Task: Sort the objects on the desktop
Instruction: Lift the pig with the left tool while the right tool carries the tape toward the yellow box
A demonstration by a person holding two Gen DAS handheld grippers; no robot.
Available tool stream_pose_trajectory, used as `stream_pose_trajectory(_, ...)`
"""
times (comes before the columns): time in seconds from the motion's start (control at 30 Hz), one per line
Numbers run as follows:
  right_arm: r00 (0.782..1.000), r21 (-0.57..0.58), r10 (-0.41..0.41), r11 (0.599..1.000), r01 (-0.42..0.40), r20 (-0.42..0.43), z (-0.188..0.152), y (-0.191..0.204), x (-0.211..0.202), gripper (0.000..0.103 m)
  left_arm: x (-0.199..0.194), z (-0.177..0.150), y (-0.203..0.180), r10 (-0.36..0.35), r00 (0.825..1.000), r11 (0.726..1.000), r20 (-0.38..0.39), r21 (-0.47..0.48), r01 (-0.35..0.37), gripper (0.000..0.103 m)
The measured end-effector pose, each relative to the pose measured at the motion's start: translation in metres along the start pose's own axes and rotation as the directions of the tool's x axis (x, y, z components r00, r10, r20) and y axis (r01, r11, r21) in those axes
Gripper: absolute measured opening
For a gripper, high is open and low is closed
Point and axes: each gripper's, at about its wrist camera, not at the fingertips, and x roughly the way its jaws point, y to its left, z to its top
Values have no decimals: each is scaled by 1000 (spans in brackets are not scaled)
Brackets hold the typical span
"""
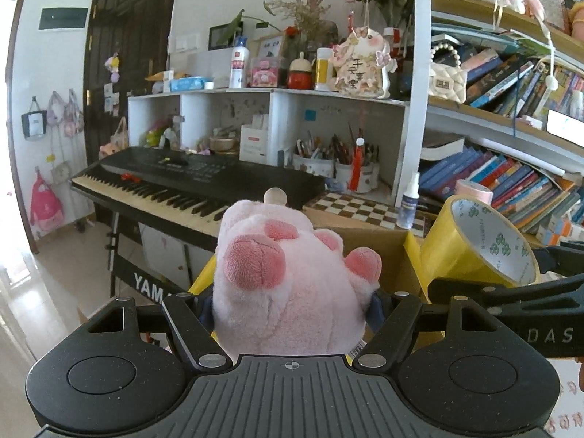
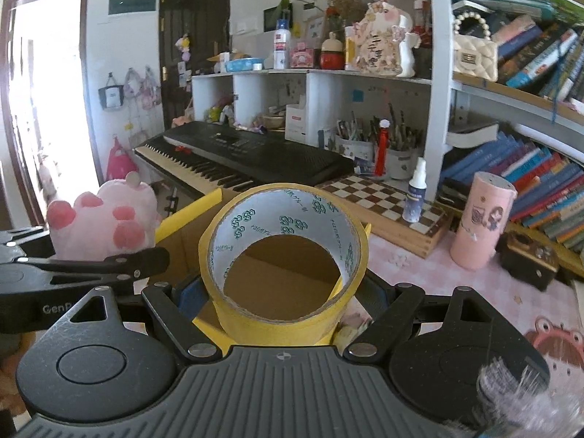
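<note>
Sorting is midway: left gripper (image 1: 292, 306) clamps the plush paw (image 1: 288, 277), right gripper (image 2: 281, 292) clamps the tape roll (image 2: 284, 255), both above the cardboard box (image 2: 189, 241), neither dropped in yet.

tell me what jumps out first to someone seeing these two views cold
A pink plush paw fills the left wrist view, clamped in the left gripper. Beside it, the right gripper holds a wide roll of yellow tape over an open cardboard box. Behind both stands a black keyboard.

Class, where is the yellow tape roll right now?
The yellow tape roll sits clamped in the right hand-held gripper, above the open cardboard box, right of the pink plush paw.
</note>
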Motion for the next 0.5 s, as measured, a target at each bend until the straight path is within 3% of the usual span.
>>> stream_pose_trajectory(0.27,998,-85,31,996,-35,-45,10,-21,43,82,37,5,-5,15,999,1000,-48,4,-15,75)
stream_pose_trajectory(0.5,988,-174,78,980,-101,-135,16,-30,80,82,64,3,-7,34,992,999,-119,18,-32,75)
